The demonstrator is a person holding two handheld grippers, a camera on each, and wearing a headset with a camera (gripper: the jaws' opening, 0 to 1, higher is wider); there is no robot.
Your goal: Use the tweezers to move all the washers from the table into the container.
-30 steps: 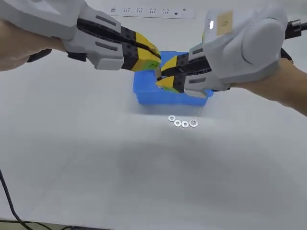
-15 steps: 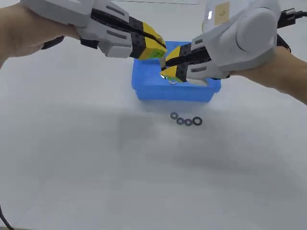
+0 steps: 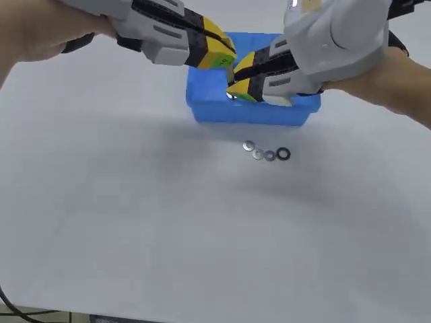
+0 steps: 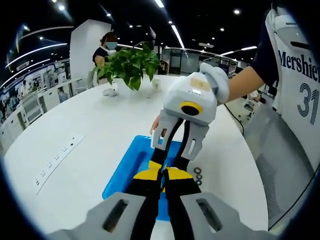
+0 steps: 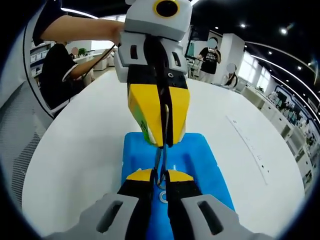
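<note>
My two grippers meet tip to tip over the blue container (image 3: 209, 113). The left gripper (image 3: 227, 59) comes in from the upper left. The right gripper (image 3: 237, 86) comes in from the upper right. Thin metal tweezers (image 5: 160, 161) run from the left gripper's shut yellow jaws (image 5: 163, 140) down between the right gripper's (image 5: 160, 176) jaws, which are closed on them. Below the tweezers' tips one washer (image 5: 163, 196) lies on the container's floor. Several washers (image 3: 267, 153) lie in a short row on the white table just in front of the container.
The white table (image 3: 168, 229) stretches bare toward me below the washers. A power strip (image 4: 54, 162) lies far off on the table. A potted plant (image 4: 127, 67) and people stand in the background.
The head camera has shifted, so the container and washers sit higher in the picture. Both grippers have moved from the container's near left corner to over its inside. The row of washers is unchanged.
</note>
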